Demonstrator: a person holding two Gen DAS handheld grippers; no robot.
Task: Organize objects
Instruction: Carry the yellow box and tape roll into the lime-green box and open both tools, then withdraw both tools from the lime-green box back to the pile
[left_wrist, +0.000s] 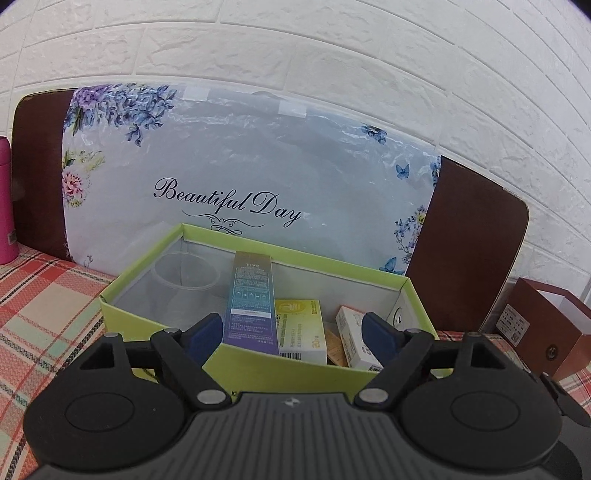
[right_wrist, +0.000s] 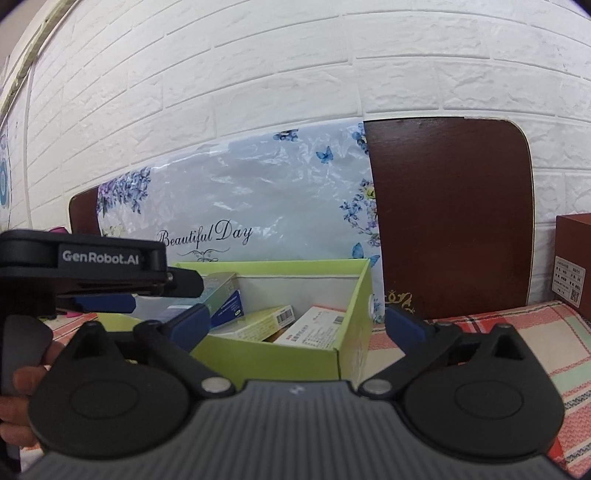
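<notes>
An open lime-green box (left_wrist: 258, 373) stands on the checked cloth. In it are a tall purple carton (left_wrist: 251, 299) standing on end, a yellow carton (left_wrist: 301, 332), a white carton (left_wrist: 356, 339) and a clear round tub (left_wrist: 184, 273). My left gripper (left_wrist: 291, 332) hangs open over the box's near wall, with the purple and yellow cartons seen between its blue pads and no pad pressing on them. My right gripper (right_wrist: 297, 325) is open too and straddles the right corner of the green box (right_wrist: 273, 358), above the white carton (right_wrist: 314, 328). The left gripper (right_wrist: 184, 286) shows side-on, held by a hand (right_wrist: 22, 380).
A brown board (left_wrist: 476, 240) with a floral "Beautiful Day" sheet (left_wrist: 240, 166) leans on the white brick wall behind the box. A pink bottle (left_wrist: 7, 199) stands at far left and a brown gift box (left_wrist: 546, 325) at right. The plaid cloth (right_wrist: 517, 339) stretches right.
</notes>
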